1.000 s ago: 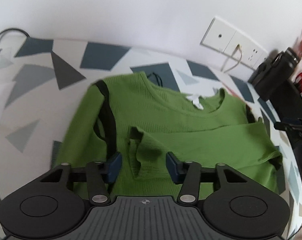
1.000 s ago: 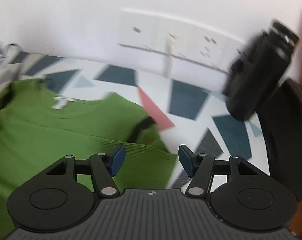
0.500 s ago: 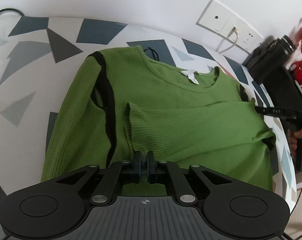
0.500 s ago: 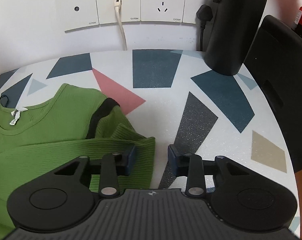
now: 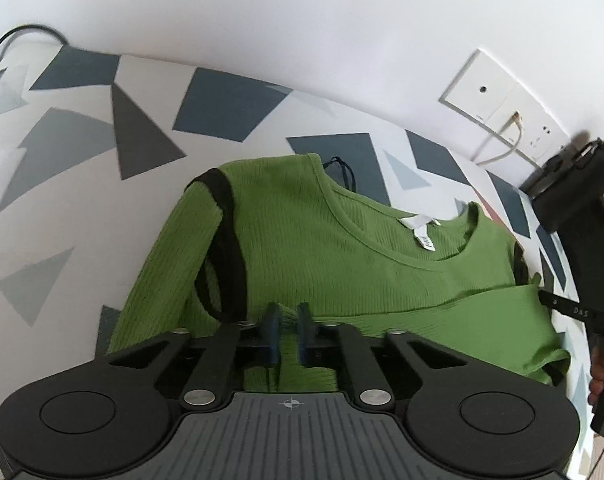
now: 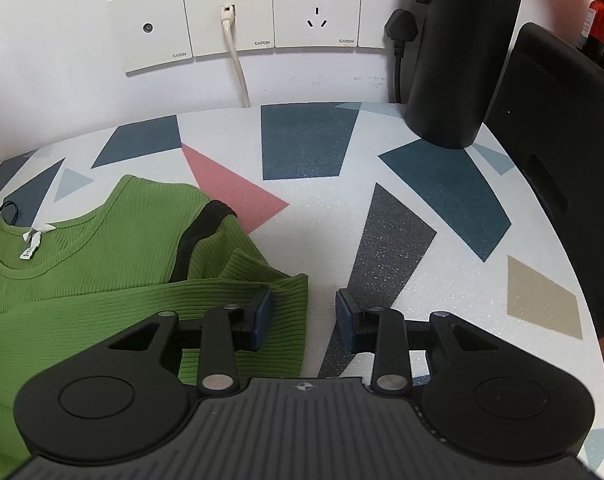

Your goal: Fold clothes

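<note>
A green ribbed sweater (image 5: 342, 260) with black shoulder trim lies face up on the patterned table (image 5: 82, 208), one sleeve folded across its chest. My left gripper (image 5: 288, 330) is shut on the end of that sleeve, with green fabric pinched between the pads. At the sweater's right edge, my right gripper (image 6: 302, 312) stands open low over the table. Its left pad rests over the folded sleeve (image 6: 142, 312) and its right pad over bare table, so the fabric edge lies between them unpressed. One finger of the right gripper (image 5: 566, 308) and a hand (image 5: 602, 372) show in the left wrist view.
Wall sockets (image 6: 238, 16) with a white cable (image 6: 236, 60) and a black plug (image 6: 400, 28) run behind the table. A tall black cylinder (image 6: 458, 52) stands at the back right, a black chair back (image 6: 562, 140) beside it, red bottles (image 6: 602, 20) beyond. Bare table (image 6: 422, 240) lies right of the sweater.
The left jaws have shut on the sleeve end and shifted with it. The right gripper came down to the sweater's right edge, narrowed its jaws, then held still.
</note>
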